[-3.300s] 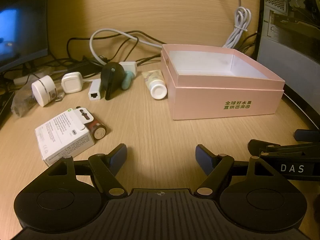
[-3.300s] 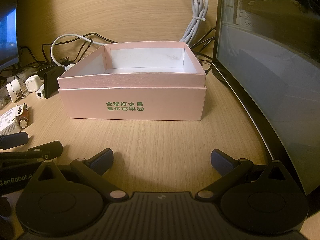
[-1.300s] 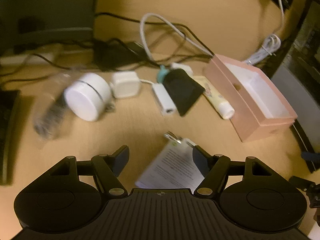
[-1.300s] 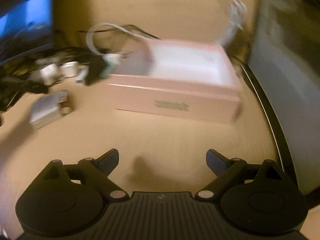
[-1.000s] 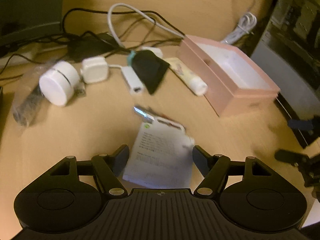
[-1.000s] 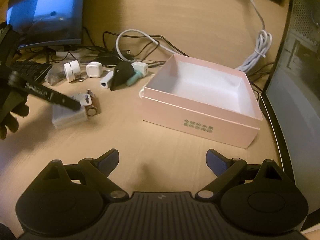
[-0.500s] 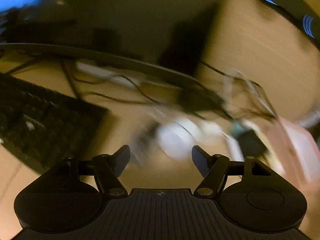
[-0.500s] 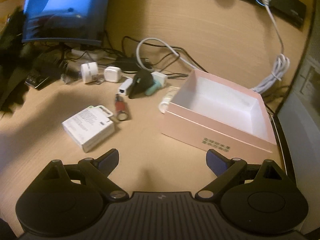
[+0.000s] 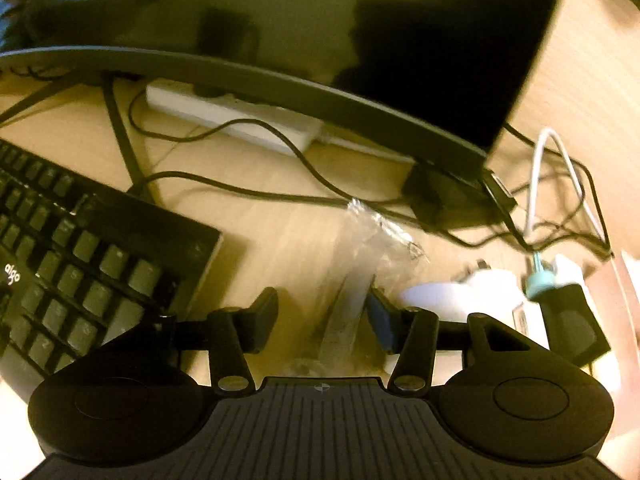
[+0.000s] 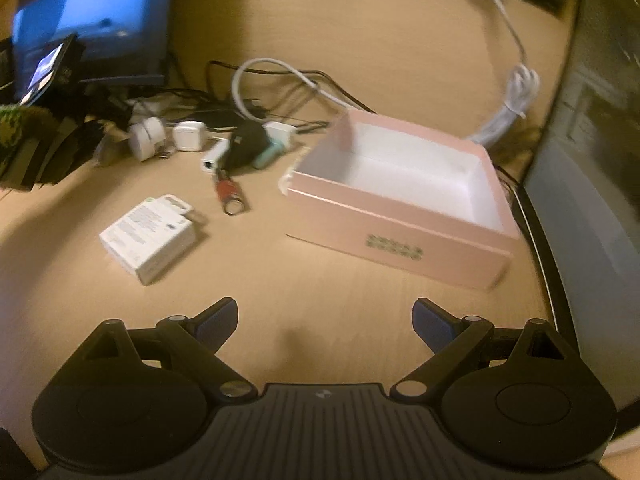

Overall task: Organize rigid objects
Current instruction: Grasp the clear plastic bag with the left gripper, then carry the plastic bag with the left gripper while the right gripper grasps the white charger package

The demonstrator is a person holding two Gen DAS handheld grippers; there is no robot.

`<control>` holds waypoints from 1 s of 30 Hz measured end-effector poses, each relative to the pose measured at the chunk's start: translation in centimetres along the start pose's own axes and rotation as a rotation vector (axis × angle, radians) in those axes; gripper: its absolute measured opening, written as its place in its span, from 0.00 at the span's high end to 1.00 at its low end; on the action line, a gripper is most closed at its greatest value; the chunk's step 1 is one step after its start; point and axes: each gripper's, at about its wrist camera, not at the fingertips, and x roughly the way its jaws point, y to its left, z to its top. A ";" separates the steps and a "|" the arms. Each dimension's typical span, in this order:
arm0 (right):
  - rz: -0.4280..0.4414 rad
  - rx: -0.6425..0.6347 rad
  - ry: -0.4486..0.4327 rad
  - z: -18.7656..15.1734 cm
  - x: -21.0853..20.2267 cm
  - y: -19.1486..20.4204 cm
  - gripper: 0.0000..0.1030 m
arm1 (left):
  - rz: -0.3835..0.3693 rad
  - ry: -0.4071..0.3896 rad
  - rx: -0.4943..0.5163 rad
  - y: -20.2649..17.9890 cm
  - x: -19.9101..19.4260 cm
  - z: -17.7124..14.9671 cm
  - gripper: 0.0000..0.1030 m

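Pale wood-grain desk runs bare in front of the right gripper, whose blue-padded fingers stand wide apart with nothing between them. Beyond that open stretch, toward the desk's left side, lies a flat white printed carton, and just past it a red-and-silver cylindrical battery lies apart from it. To the right sits the open pink cardboard box with white inner walls, its far-right corner close to the dark curved panel that bounds the desk's right edge. Farther back a loose row holds a white round puck, a white square charger, a small white adapter, a black wedge-shaped object and a teal tube, all near one another, with tangled cables behind them. At the left gripper the fingers are parted too, straddling a crinkled clear plastic bag with a blurred long object inside; whether either pad touches it cannot be told. A black keyboard crowds the left finger's side, its corner just beside it, while the puck and black wedge sit close on the right. Farther on, black cords cross the desk before a white power strip, which lies under the overhanging lower edge of a dark monitor.
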 end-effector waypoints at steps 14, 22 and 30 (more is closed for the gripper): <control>0.067 -0.056 0.003 0.1 0.8 1.7 0.08 | -0.079 0.033 0.128 -3.8 -5.3 -7.5 0.76; 0.116 -0.103 -0.017 0.4 1.1 3.7 0.08 | -0.117 0.053 0.062 -4.2 -8.8 -11.4 0.76; 0.164 -0.142 -0.055 1.7 1.6 6.0 0.08 | -0.049 0.058 0.027 -3.7 -11.8 -14.0 0.76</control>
